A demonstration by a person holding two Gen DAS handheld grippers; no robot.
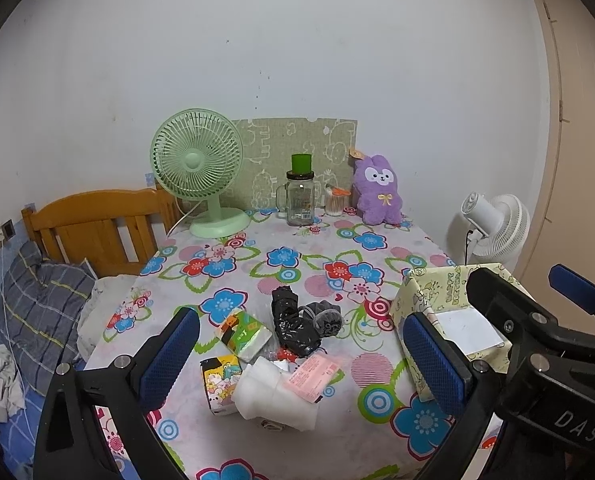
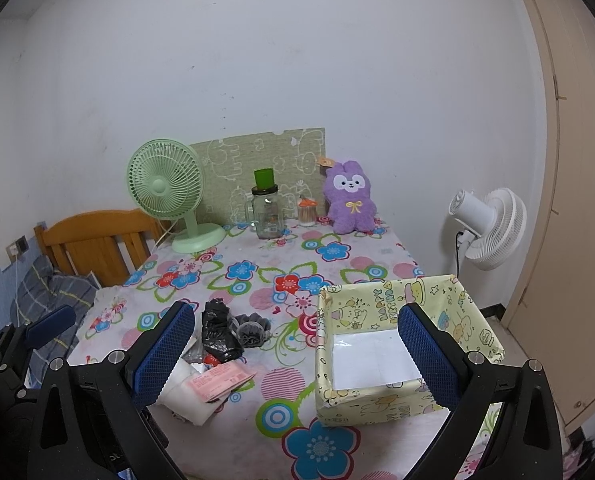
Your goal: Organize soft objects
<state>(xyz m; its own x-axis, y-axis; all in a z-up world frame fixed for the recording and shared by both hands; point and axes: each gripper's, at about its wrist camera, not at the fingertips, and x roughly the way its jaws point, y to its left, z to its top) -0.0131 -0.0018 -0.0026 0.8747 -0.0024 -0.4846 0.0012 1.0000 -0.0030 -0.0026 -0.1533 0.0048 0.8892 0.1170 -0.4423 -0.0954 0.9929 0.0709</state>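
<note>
Both jaws gape empty; the left hand-held gripper (image 1: 301,354) is nearer the soft pile (image 1: 281,356), dead ahead at twelve o'clock. From the right hand-held gripper (image 2: 295,350) the pile lies at ten o'clock, the box (image 2: 381,402) straight ahead.

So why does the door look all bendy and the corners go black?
Fisheye lens: in the left wrist view the beige door bows along the right edge; the right wrist view curves it the same way. Black corners are the lens rim. The middle, like the purple plush bunny, stays sharp and evenly lit, without glare.

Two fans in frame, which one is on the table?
The green desk fan, standing at the table's back left corner by the glass jar. The white fan stands beyond the table's right edge.
</note>
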